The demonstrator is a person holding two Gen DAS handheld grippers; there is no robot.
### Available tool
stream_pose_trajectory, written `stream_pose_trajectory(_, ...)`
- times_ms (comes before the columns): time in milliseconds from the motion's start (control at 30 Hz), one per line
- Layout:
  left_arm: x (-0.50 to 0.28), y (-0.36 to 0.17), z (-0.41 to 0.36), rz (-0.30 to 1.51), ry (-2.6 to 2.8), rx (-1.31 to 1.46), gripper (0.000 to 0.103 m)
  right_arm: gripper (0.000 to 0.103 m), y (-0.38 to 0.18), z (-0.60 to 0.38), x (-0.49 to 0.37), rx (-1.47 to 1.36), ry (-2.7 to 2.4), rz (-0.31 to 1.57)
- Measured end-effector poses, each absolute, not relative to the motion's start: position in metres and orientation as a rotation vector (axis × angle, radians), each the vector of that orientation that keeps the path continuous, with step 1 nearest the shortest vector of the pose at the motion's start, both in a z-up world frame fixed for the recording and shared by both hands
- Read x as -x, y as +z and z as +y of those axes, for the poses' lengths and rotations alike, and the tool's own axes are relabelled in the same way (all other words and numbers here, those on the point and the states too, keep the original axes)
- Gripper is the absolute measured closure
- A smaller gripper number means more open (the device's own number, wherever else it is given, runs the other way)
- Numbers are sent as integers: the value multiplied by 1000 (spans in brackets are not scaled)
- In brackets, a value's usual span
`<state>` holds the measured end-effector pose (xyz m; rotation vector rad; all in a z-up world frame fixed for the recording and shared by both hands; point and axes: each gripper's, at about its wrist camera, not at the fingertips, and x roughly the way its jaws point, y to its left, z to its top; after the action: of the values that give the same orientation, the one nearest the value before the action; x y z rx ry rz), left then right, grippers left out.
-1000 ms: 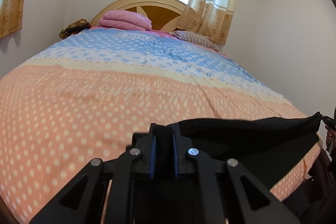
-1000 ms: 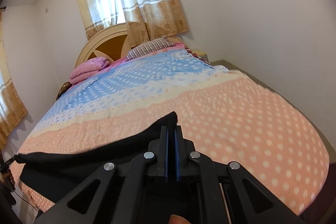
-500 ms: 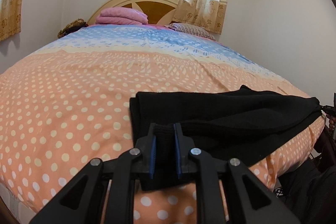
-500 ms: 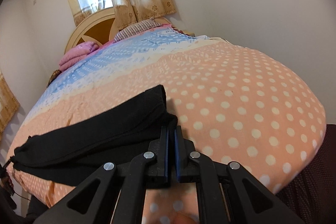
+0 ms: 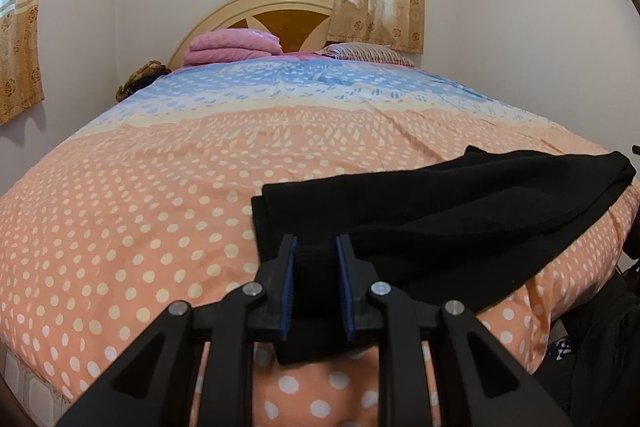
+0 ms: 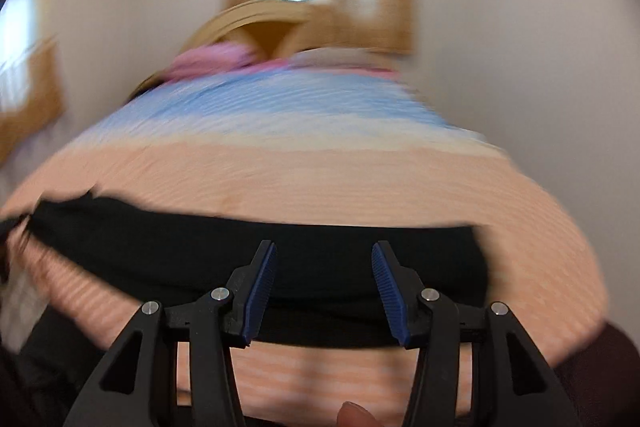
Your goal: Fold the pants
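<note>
Our left gripper [image 5: 316,273] is opening, with the pants [image 5: 460,211] still bunched between its fingers. Our right gripper [image 6: 324,281] is opening too, nothing pinched, pants on the bed [image 5: 160,187] beyond. Snagged cloth could undo the fold.

Right tongs [image 6: 324,287] opening, released pants [image 6: 320,251]; left loosening

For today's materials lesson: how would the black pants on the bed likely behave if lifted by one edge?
Probably floppy: the black pants drape in soft folds over the bed. Likely light, bunching between the opening left gripper. They would probably sag rather than hold shape.
</note>
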<state>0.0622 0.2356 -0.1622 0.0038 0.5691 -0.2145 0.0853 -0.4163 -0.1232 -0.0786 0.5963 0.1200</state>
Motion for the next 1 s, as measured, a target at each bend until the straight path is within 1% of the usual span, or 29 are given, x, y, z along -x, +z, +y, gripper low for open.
stream_pose_trajectory(100,-64,-162,233,569,-209,4,82,52,-144,-324,-104,222,290,630)
stream_pose_trajectory(200,-65,-162,232,567,-209,0,84,53,-166,-252,-113,319,434,653)
stream_pose_trajectory(300,-67,-162,233,566,-216,9,84,54,-186,-204,-118,425,509,668)
stream_pose_trajectory(333,-68,-163,233,565,-218,12,85,55,-192,-196,-120,446,524,673)
stream_pose_trajectory(367,-68,-163,234,566,-220,14,85,59,-198,-186,-122,476,533,677)
stream_pose_trajectory(467,-70,-164,233,567,-222,14,85,62,-211,-168,-125,549,540,682)
stream_pose_trajectory(500,-71,-164,233,567,-225,14,85,65,-213,-165,-126,564,541,682)
stream_pose_trajectory(533,-72,-164,232,569,-226,14,85,66,-216,-163,-126,586,544,681)
stream_pose_trajectory(833,-82,-167,241,599,-245,85,85,67,-218,-155,-115,698,559,641)
stream_pose_trajectory(867,-81,-167,240,598,-245,83,85,73,-218,-155,-117,694,557,642)
stream_pose_trajectory(900,-81,-166,239,597,-244,77,85,93,-217,-155,-118,684,558,641)
stream_pose_trajectory(933,-80,-166,238,595,-244,72,87,98,-215,-155,-119,677,553,639)
stream_pose_trajectory(1000,-77,-162,238,587,-245,65,87,99,-206,-154,-117,661,560,618)
